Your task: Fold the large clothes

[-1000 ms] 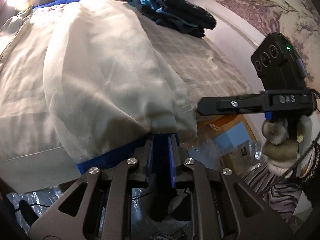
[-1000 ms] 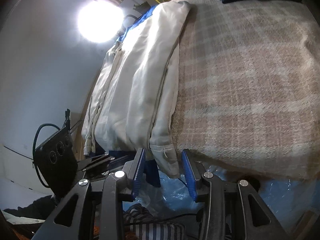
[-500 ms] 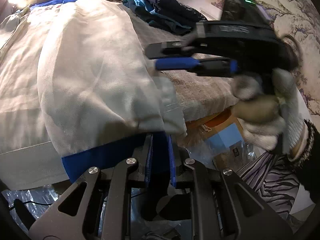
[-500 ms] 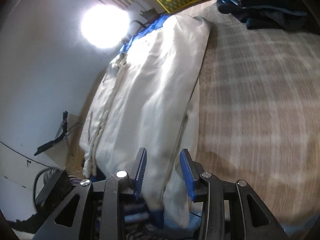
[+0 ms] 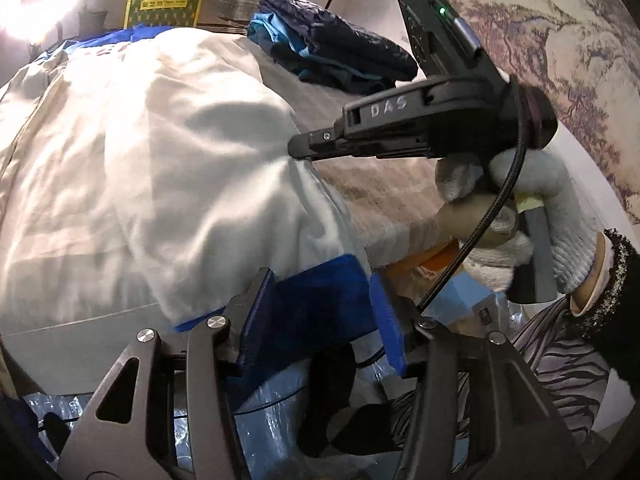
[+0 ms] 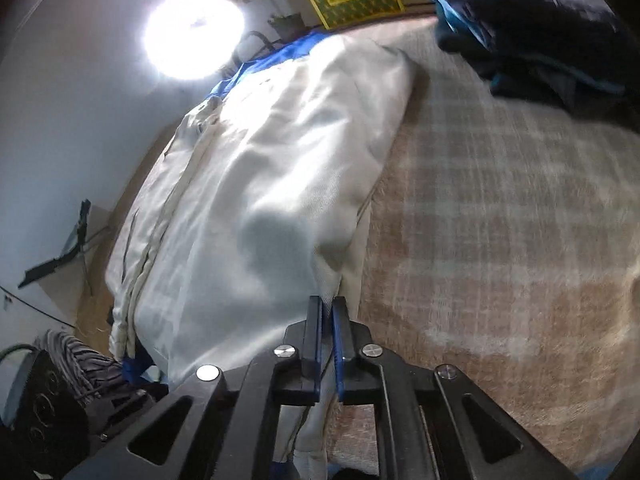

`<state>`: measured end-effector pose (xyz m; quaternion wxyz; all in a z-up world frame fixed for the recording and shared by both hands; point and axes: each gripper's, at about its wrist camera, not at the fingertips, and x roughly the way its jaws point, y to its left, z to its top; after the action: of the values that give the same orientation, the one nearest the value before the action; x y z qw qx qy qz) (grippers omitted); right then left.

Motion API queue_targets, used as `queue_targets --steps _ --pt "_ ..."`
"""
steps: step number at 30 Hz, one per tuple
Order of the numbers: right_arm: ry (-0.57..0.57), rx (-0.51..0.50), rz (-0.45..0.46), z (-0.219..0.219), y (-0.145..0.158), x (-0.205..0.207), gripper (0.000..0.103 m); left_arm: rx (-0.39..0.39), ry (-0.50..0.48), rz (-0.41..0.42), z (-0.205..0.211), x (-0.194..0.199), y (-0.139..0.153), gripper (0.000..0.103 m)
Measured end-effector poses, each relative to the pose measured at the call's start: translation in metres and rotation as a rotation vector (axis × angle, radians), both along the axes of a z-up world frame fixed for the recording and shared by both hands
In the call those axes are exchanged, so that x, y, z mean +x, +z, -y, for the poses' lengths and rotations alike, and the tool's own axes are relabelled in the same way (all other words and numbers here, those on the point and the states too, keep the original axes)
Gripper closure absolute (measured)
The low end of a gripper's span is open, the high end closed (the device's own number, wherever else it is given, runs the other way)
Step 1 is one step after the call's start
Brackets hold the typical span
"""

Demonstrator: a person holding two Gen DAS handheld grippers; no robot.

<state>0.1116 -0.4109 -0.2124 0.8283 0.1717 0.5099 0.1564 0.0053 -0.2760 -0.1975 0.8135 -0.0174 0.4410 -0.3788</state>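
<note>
Jaws of the right gripper point(image 6: 327, 320) have just been closing and now pinch a fold of the cream garment point(image 5: 160, 168) at its near edge, the blue pads pressed almost together on the cloth. Jaws of the left gripper point(image 5: 322, 316) have just been opening and stand spread, with the garment's blue hem point(image 5: 320, 296) lying loose between the pads. The cream garment stretches lengthwise along a checked beige blanket point(image 6: 500, 220), its far end trimmed in blue. A gloved hand point(image 5: 516, 216) holds the right gripper's handle. Beyond the garment, a pile of dark blue clothes point(image 5: 340, 56) sits on the blanket, well apart.
</note>
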Motion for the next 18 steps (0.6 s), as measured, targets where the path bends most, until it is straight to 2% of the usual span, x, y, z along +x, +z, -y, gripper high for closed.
queue_targets --steps 1,3,8,9,10,13,18 --pt "0.002 0.031 -0.003 0.004 0.0 -0.003 0.088 0.009 -0.006 0.016 0.004 -0.001 0.001 0.053" --pt "-0.021 0.09 0.02 0.019 0.008 -0.014 0.073 0.036 -0.029 0.066 0.012 -0.008 0.004 0.053" --pt "-0.121 0.216 0.114 0.078 0.032 -0.052 0.059 0.134 -0.082 0.15 0.042 -0.024 0.003 0.047" --pt "-0.14 0.243 0.133 0.089 0.036 -0.06 0.057 0.158 -0.086 0.156 0.048 -0.025 0.001 0.042" --pt "-0.152 0.26 0.15 0.095 0.04 -0.065 0.055 0.188 -0.085 0.166 0.057 -0.026 -0.001 0.035" --pt "-0.199 0.303 0.217 0.122 0.052 -0.085 0.051 0.263 -0.092 0.22 0.074 -0.031 -0.008 0.03" --pt "-0.272 0.367 0.251 0.146 0.055 -0.1 0.051 0.497 -0.135 0.445 0.104 -0.05 -0.031 0.026"
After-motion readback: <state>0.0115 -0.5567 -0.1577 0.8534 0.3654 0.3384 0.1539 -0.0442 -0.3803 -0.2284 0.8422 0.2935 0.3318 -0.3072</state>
